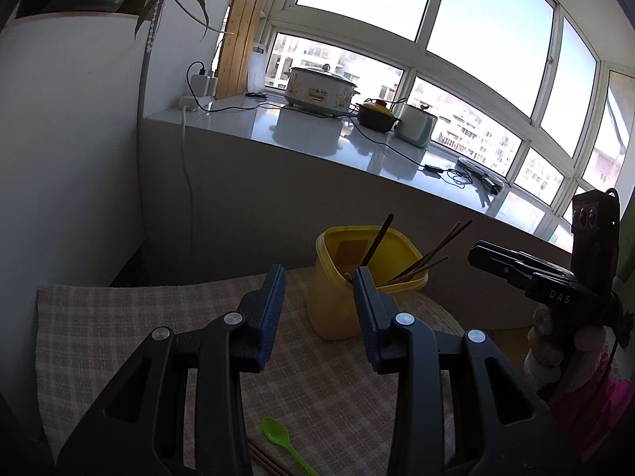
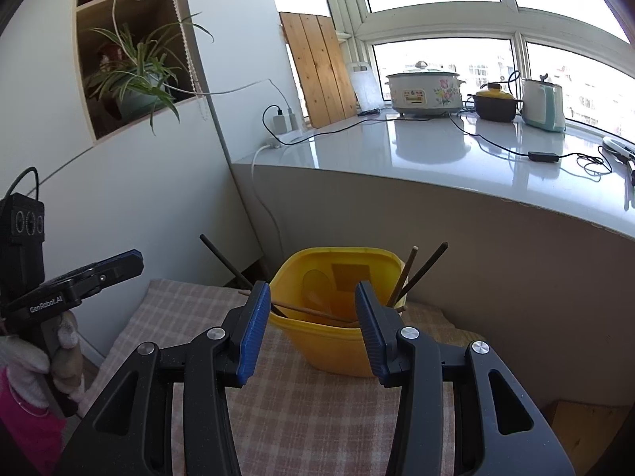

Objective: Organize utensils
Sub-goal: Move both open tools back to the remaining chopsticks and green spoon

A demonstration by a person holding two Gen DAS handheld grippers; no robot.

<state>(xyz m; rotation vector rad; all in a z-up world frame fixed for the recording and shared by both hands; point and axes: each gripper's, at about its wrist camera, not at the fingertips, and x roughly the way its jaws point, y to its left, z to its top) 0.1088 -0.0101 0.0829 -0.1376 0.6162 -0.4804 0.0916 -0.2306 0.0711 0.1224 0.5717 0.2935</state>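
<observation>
Both released, nothing between the jaws: left tool (image 1: 319,273), right tool (image 2: 313,289). Yellow container (image 2: 337,329) just ahead of both, chopsticks (image 2: 420,273) leaning inside. Green spoon (image 1: 279,438) low beneath the left tool, easily overlooked. Risked knocking the light container over by snagging a leaning stick.

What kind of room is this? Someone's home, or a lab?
Most likely a home, perhaps an enclosed balcony used as a kitchen corner. A flowered white electric cooker and small brown lidded pot sit on the glossy white windowsill, and a yellow plastic tub holds chopsticks.
</observation>
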